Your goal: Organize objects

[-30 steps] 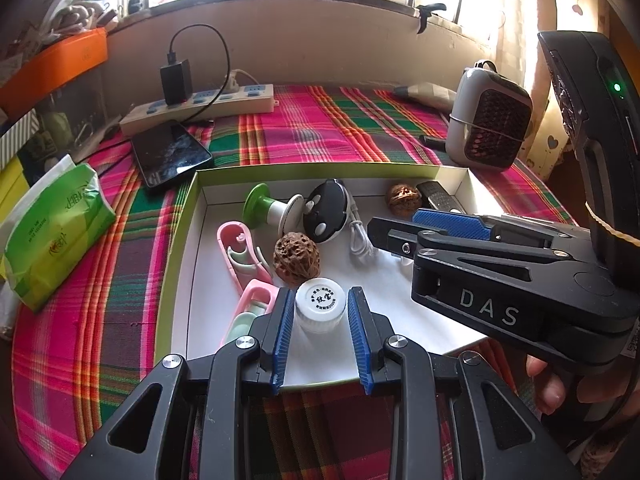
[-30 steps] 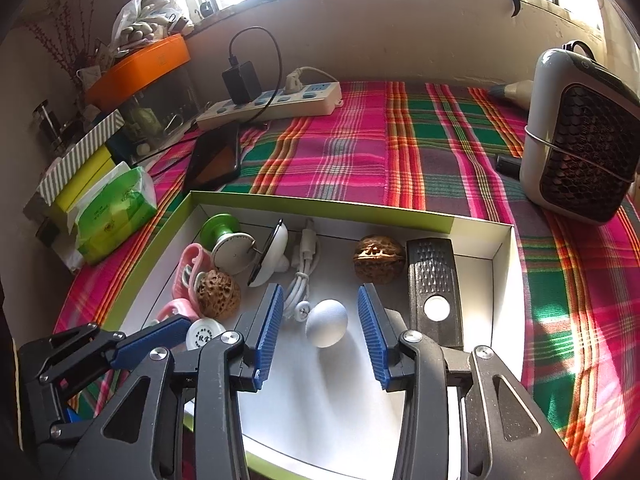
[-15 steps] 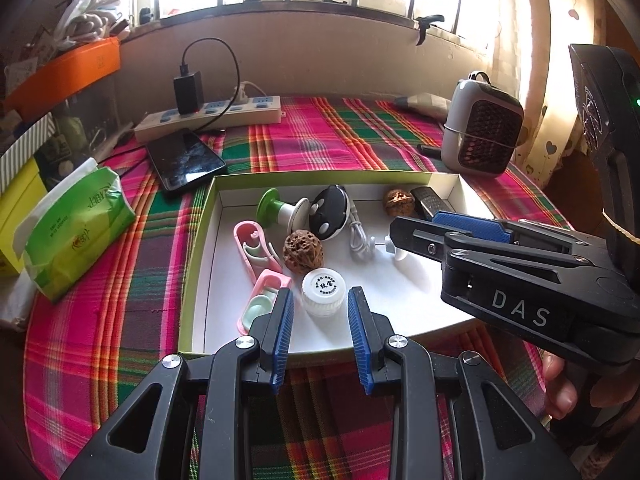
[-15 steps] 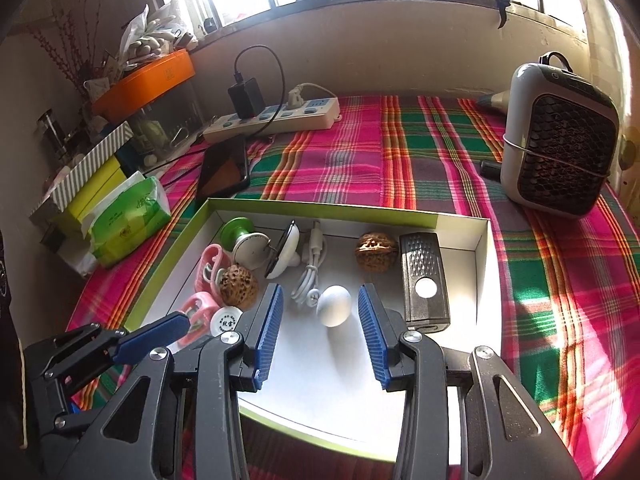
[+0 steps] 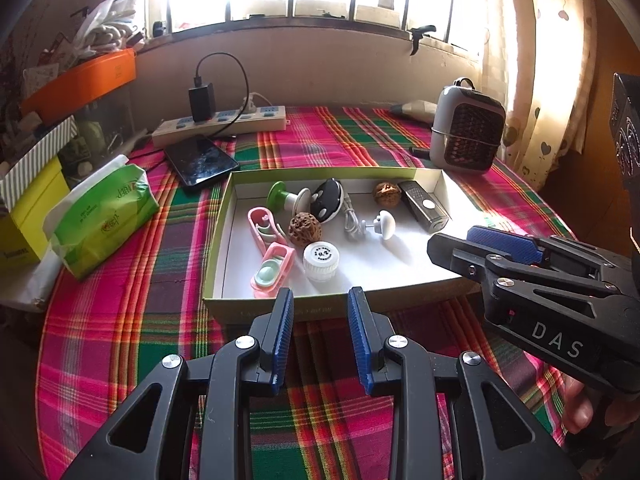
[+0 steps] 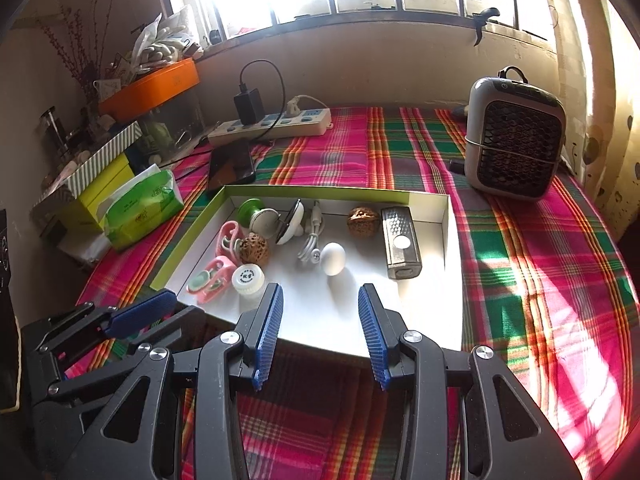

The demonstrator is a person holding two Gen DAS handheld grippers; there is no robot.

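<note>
Left wrist view: my left tongs (image 5: 320, 304) gape empty before the shallow green-rimmed cardboard box (image 5: 304, 312); right tongs (image 6: 320, 300) likewise open, gripping nothing.

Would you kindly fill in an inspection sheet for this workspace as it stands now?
Surface: plaid tablecloth, sunlit at right.
Job's things: shallow box holds white bottle, two walnuts, pink clips, white knob, grey remote.
Clutter: tissue pack, phone, small heater.
Grippers: left claw and right claw both open, empty, short of the box.
Cables: white cord in box; power strip with black charger.
Surroundings: barred window, cluttered shelf at left.
</note>
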